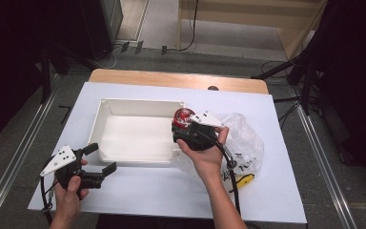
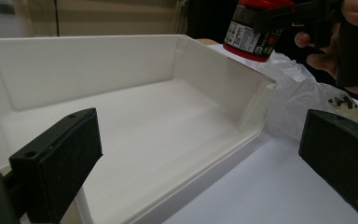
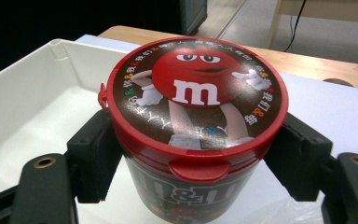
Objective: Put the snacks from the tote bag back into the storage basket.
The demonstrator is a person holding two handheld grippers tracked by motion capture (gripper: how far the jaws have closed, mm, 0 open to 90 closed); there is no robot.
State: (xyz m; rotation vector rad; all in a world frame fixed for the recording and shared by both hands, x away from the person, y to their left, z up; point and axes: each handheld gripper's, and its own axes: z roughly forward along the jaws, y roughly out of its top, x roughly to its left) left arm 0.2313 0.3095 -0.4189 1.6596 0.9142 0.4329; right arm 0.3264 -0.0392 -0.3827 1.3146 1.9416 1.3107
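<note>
Candy tub (image 3: pixel 196 126) between right fingers (image 3: pixel 95 154) (seemingly airborne)

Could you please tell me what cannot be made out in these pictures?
- Round red-lidded candy tub: its base is cut off by the right gripper view's bottom edge.
- Small yellow object: too small in the high view, partly behind the cable.
- Crumpled clear plastic bag: contents unreadable, hidden by the right hand.
- Tub label print: too blurred in the left gripper view.
</note>
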